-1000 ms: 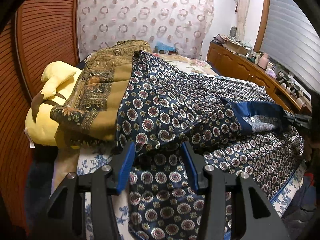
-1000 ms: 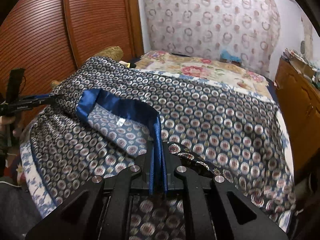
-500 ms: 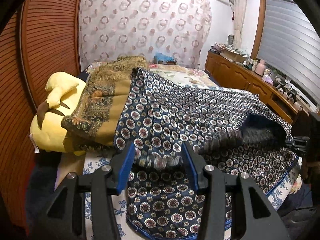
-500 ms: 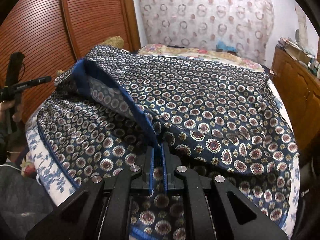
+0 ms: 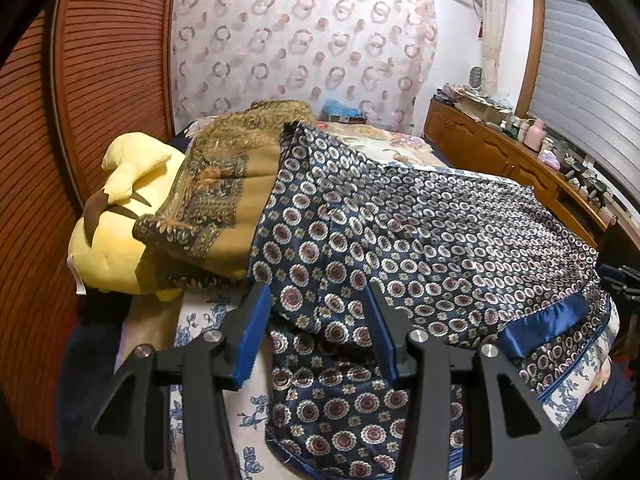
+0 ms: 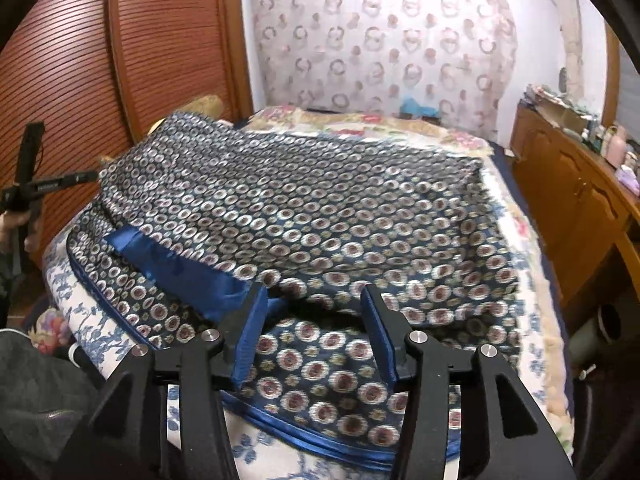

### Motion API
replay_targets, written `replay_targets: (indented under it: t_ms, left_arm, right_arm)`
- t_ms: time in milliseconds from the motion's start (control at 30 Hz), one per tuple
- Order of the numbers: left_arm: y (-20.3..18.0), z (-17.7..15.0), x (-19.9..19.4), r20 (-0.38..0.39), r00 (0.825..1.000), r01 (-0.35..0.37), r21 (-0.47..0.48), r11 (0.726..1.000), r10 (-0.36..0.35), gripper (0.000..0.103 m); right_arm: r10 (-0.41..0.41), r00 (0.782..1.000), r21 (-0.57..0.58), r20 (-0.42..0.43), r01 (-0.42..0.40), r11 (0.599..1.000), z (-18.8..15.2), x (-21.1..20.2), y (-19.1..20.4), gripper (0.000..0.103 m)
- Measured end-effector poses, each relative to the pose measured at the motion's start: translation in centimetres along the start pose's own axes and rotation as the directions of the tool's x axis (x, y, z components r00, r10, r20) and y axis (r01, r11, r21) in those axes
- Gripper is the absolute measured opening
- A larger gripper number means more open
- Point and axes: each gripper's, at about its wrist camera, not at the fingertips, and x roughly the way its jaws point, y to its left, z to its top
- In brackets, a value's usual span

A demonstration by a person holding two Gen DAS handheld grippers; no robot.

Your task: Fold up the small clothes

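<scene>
Navy patterned garment (image 5: 420, 240) lies spread across the bed (image 5: 208, 364), folded over on itself: an upper layer rests on a lower layer, and a plain blue satin band (image 6: 180, 272) runs along the folded edge near the foot side. In the right wrist view the same garment (image 6: 320, 208) covers most of the mattress, and its piped hem reaches the near edge of the blue-and-white floral sheet (image 6: 92, 320).

Left gripper (image 5: 316, 332): jaws stand wide apart, blue pads either side of a fold of the garment, nothing pinched between them. From this view I cannot tell whether the pads touch the cloth.

Right gripper (image 6: 312, 332): jaws likewise wide, poised over the near corner of the garment just beside the end of the satin band. Nothing is clamped.

The left gripper also shows at the far left of the right wrist view (image 6: 76, 178), held level beside the garment's far corner.

Surroundings: a yellow plush toy (image 5: 116, 216) sits at the head end against the slatted wooden wardrobe door (image 5: 32, 160), half covered by an ochre patterned cloth (image 5: 224, 184) that the garment's edge overlaps. A ring-patterned curtain (image 5: 304, 52) hangs behind the bed. A wooden sideboard (image 6: 568, 200) carrying small clutter runs along the right-hand wall.
</scene>
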Motion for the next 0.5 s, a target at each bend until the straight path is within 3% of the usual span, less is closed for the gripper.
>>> replay_targets:
  t_ms: [333, 500]
  left_arm:
    - [1.2, -0.8, 1.1, -0.027, 0.999, -0.025, -0.028, 0.999, 0.024, 0.047]
    - [1.6, -0.8, 1.5, -0.031, 0.999, -0.025, -0.035, 0.999, 0.024, 0.047]
  right_arm:
    - [-0.177, 0.984, 0.086, -0.025, 0.178, 0.98, -0.5, 0.3, -5.5, 0.051]
    - [-0.216, 0.976, 0.159, -0.042, 0.22, 0.963, -1.1, 0.2, -8.6, 0.051]
